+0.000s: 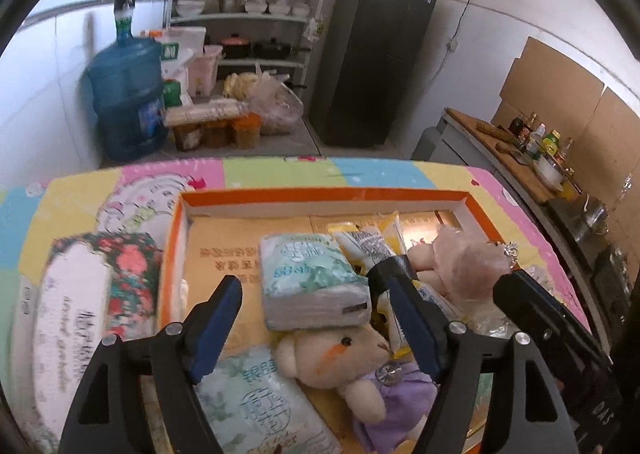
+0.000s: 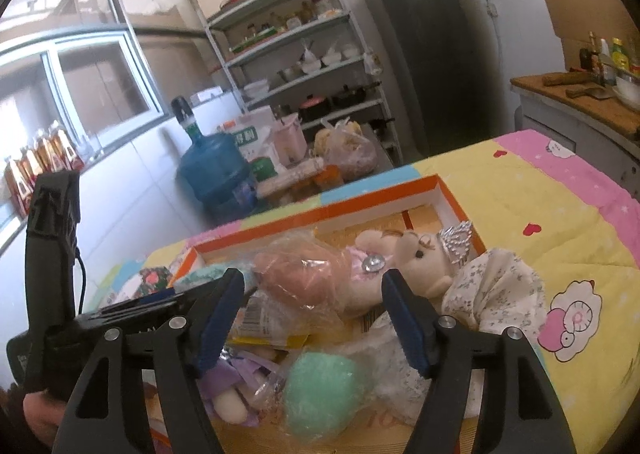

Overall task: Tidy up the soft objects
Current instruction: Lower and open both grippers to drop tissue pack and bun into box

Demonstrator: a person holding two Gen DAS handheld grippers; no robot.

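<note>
With both the left gripper [image 1: 316, 328] and right gripper [image 2: 312, 314] released and grasping nothing, the next pick should suit the tissue pack [image 1: 314, 282] lying between the left jaws inside the orange tray [image 1: 320, 195], though items under the right gripper's pile stay hidden.

**Room: small white-walled kitchen**

We see a dark fridge [image 1: 376, 53] beside a metal shelf rack [image 1: 248, 13] of bowls and pots, a blue water jug [image 1: 126, 93] on the floor, a sliding window [image 2: 92, 85] on the left wall, and a wooden counter [image 1: 508, 153] with bottles on the right.
</note>
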